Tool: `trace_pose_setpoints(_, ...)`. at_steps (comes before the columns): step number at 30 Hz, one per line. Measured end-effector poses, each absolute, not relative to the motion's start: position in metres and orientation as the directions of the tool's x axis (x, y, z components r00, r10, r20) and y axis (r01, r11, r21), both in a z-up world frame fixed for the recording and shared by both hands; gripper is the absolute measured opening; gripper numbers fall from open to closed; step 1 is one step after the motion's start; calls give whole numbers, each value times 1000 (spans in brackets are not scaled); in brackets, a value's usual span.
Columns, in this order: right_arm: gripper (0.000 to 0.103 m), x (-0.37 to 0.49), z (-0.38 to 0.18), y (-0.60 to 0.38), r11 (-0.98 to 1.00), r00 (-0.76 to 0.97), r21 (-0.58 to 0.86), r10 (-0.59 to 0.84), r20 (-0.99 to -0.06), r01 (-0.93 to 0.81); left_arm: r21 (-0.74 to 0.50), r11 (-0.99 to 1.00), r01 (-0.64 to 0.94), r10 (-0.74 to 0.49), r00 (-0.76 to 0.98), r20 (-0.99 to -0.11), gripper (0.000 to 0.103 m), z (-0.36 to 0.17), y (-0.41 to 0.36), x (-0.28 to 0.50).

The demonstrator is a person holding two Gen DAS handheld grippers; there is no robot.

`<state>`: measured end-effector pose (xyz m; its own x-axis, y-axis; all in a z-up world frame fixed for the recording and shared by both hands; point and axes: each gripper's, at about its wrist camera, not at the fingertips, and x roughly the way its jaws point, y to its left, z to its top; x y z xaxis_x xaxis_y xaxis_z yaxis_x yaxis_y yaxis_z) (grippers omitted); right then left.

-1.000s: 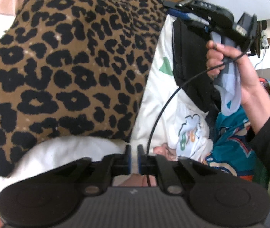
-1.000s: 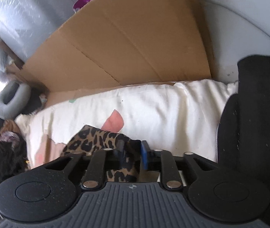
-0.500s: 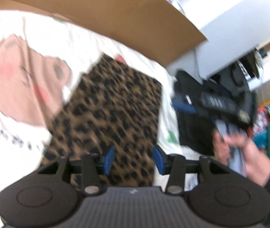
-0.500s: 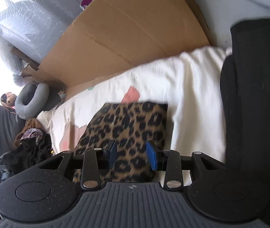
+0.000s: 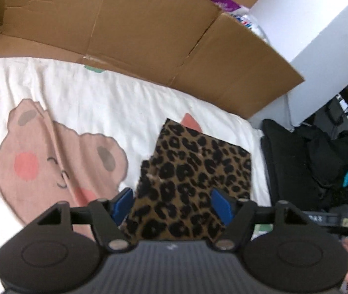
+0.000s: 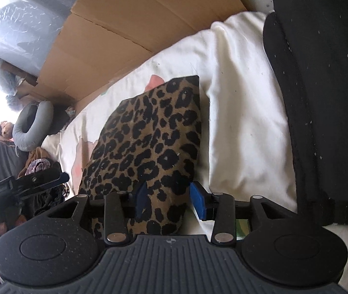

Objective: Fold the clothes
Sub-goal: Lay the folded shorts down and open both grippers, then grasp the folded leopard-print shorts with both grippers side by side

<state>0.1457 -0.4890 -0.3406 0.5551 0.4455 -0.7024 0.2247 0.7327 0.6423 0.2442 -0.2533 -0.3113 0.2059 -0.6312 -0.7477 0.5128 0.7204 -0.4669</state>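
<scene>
On sheet (image 5: 80,103): leopard garment (image 5: 193,178) folded, lengthwise toward cardboard (image 5: 149,31).

Hardly any writing is showing clearly enough to read. In the left wrist view, pale letters are showing on the black bar of the other gripper (image 5: 326,218) at the near right edge; they seem to be ending in "AS", but the rest is staying too blurred to make out. Nothing legible is appearing on the cardboard (image 5: 149,29) or elsewhere.
</scene>
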Motion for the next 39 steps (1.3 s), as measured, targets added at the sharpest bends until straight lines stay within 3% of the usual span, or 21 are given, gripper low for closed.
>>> trace_pose_setpoints(7,46,154,-356,-484,728,532,635,441,-722,258,-457,737,498,-593,154,-790,77,-359,-267,259)
trace_pose_setpoints(13,46,160,-365,-480,710,530,648,451,-718,275,-533,720,445,-646,151,-748,75,-375,-256,257)
trace_pose_setpoints(15,45,162,-368,-479,703,529,654,455,-716,280,-564,702,435,-669,129,-732,60,-377,-255,259)
trace_pose_setpoints(17,42,163,-368,-480,684,532,671,469,-705,285,-575,692,437,-679,121,-724,56,-376,-255,260)
trace_pose_setpoints(19,31,163,-365,-479,678,536,679,475,-698,283,-565,692,449,-677,133,-724,51,-372,-256,260)
trace_pose_setpoints(21,30,163,-361,-478,672,541,686,480,-690,278,-562,694,449,-678,147,-720,36,-368,-254,261)
trace_pose_setpoints(23,30,161,-358,-480,637,554,711,492,-672,297,-563,697,445,-678,152,-719,34,-366,-251,263)
trace_pose_setpoints(25,31,160,-357,-483,585,569,742,506,-648,326,-569,697,437,-678,144,-721,35,-367,-250,268)
trace_pose_setpoints(30,32,164,-365,-479,589,559,726,489,-670,355,-574,715,398,-665,137,-734,62,-370,-253,283)
trace_pose_setpoints(39,35,170,-382,-474,544,566,756,515,-643,364,-656,670,347,-716,70,-694,63,-389,-263,298)
